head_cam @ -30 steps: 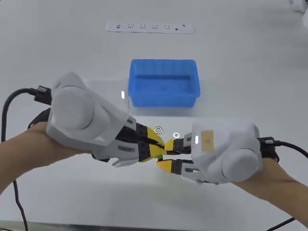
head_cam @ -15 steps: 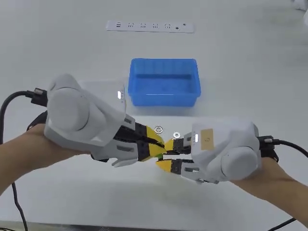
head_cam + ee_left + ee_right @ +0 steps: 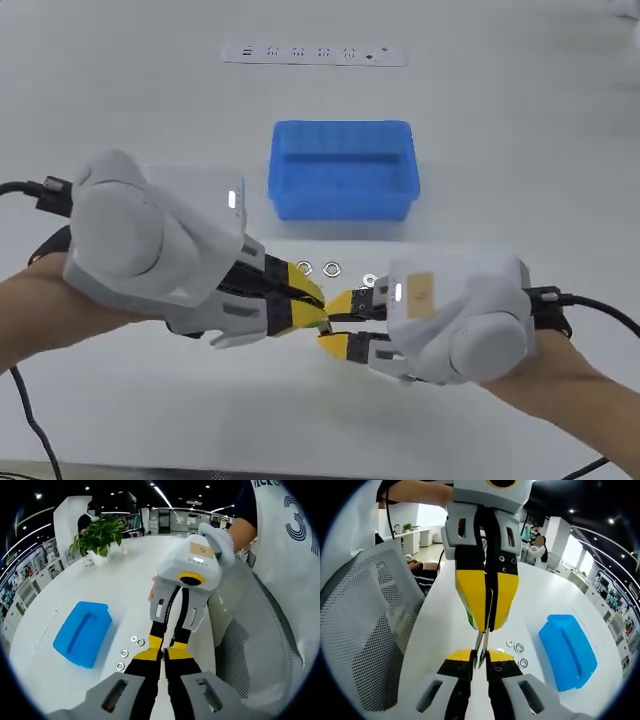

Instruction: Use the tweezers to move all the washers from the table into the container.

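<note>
The person held both tools low over the white counter [image 3: 500,150], tip to tip. The left tongs [image 3: 318,308] reached in from the left and the right tongs [image 3: 335,322] met them from the right, almost nose to nose.

In the right gripper view, the left tongs were pressed together on the tweezers [image 3: 481,646], with the thin metal legs clamped between their yellow pads. The legs ran down from there, and their tips sat in the narrow gap between the right tongs' own yellow pads. Those pads stood very close on either side of the tips. Whether they were really squeezing the tweezers or only lying against them, I could not tell.

The washers [image 3: 332,268] lay loose on the counter just beyond the meeting tongs, between them and the container [image 3: 340,205]. Four showed in the left gripper view, in two loose pairs, none of them touched by either tool. The container was a blue tub standing open a little farther back. Well behind it, a white power strip [image 3: 313,54] lay flat on the counter.
</note>
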